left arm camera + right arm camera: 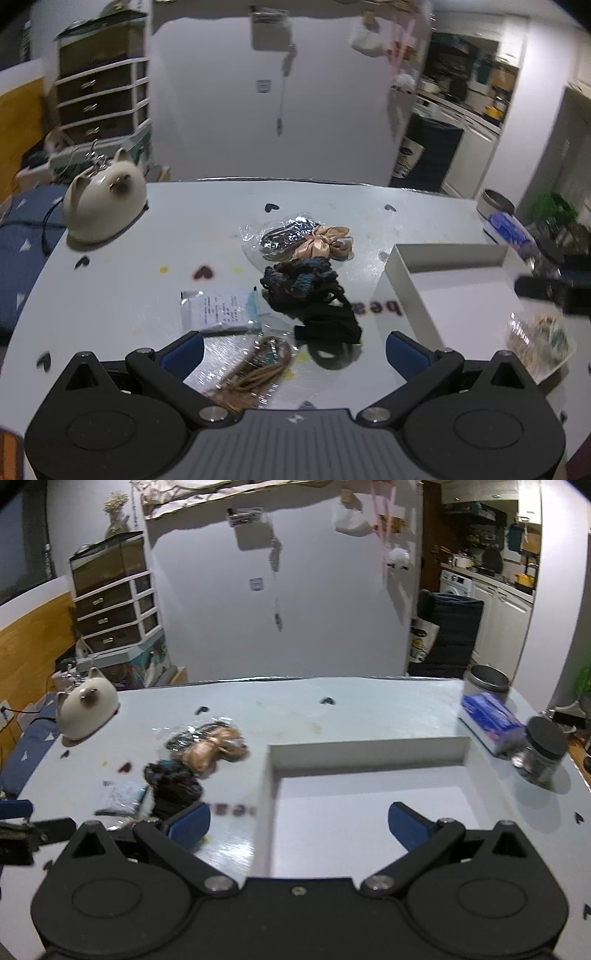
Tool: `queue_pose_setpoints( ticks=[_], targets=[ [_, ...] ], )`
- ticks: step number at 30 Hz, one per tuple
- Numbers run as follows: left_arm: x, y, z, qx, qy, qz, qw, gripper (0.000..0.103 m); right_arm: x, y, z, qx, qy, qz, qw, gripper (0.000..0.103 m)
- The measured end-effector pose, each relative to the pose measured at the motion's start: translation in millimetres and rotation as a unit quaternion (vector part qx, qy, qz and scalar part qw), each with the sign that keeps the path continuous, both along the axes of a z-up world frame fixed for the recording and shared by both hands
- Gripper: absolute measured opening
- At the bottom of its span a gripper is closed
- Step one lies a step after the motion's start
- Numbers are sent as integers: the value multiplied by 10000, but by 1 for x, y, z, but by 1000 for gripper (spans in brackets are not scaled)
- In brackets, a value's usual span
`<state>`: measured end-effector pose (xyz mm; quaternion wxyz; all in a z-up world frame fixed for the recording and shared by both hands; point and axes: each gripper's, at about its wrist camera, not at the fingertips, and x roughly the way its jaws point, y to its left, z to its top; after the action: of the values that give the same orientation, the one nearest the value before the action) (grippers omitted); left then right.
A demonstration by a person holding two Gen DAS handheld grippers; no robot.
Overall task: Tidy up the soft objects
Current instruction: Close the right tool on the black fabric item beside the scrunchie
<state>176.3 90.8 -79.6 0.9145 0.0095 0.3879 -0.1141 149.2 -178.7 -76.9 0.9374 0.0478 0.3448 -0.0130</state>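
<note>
Evidently the soft things are light and limp, and little force should be needed for any of them. A pile of them lies on the bench (110,295) just left of the white box (406,284), none yet seen inside it in either view.

The dark knitted piece (295,280), teal and black, is likely to sag and trail when lifted; it is best pinched at a thick bunched fold near its middle. Just nearer than it, the black band (328,325) is touching or overlapping it, so the two may be dragged up together. The peach bow (321,240), at the far end of the pile, looks satiny and may slip; its knot is the firmest place to be gripped. It rests on a clear wrapper (273,236) holding something dark, which is judged crinkly and slick. A white packet (221,310) lies left of the knitted piece, flat against the bench and hard to get under. A bagged brown cord (251,369) lies nearest, between the fingers of the left gripper (293,352).

The left fingers are spread wide with nothing clamped. The right gripper (299,825) is likewise held apart and empty, over the near left wall of the box. Another bagged item (539,339) is seen right of the box, blurred.
</note>
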Motion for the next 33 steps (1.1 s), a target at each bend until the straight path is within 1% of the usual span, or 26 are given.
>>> queue_pose_setpoints(
  ticks=[3, 7, 9, 11, 12, 14, 16, 19, 21, 23, 27, 31, 33],
  targets=[
    [6, 9, -11, 214, -24, -412, 9989, 103, 9, 21, 1, -23, -40, 153, 9999, 103],
    [12, 12, -28, 538, -31, -914, 9944, 103, 22, 45, 0, -150, 23, 434, 9989, 103],
    [15, 12, -37, 626, -40, -1119, 9917, 103, 30, 54, -2, -152, 93, 561, 9983, 102],
    [20, 12, -47, 682, -29, -1297, 9892, 102, 38, 61, -5, -108, 184, 733, 9971, 90],
    [23, 11, -51, 708, 1, -1365, 9881, 100, 42, 64, -7, -94, 242, 808, 9964, 89],
    [29, 11, -59, 733, 66, -1471, 9864, 96, 50, 72, -12, -113, 347, 925, 9950, 82],
    [35, 11, -66, 730, 117, -1572, 9848, 94, 59, 77, -16, -93, 408, 1011, 9940, 78],
    [43, 10, -75, 831, 149, -1674, 9823, 92, 72, 84, -22, -11, 474, 1229, 9913, 72],
    [48, 10, -80, 883, 180, -1704, 9812, 91, 83, 91, -26, -24, 514, 1394, 9889, 72],
    [53, 10, -85, 931, 222, -1728, 9803, 89, 93, 100, -30, -65, 590, 1707, 9835, 72],
    [57, 10, -97, 990, 426, -1754, 9786, 87, 113, 120, -43, -321, 875, 2396, 9664, 73],
    [58, 11, -107, 973, 549, -1726, 9786, 87, 126, 139, -59, -783, 1010, 2932, 9475, 73],
    [59, 12, -110, 944, 580, -1660, 9799, 86, 130, 148, -67, -1124, 1068, 3235, 9334, 76]
  ],
)
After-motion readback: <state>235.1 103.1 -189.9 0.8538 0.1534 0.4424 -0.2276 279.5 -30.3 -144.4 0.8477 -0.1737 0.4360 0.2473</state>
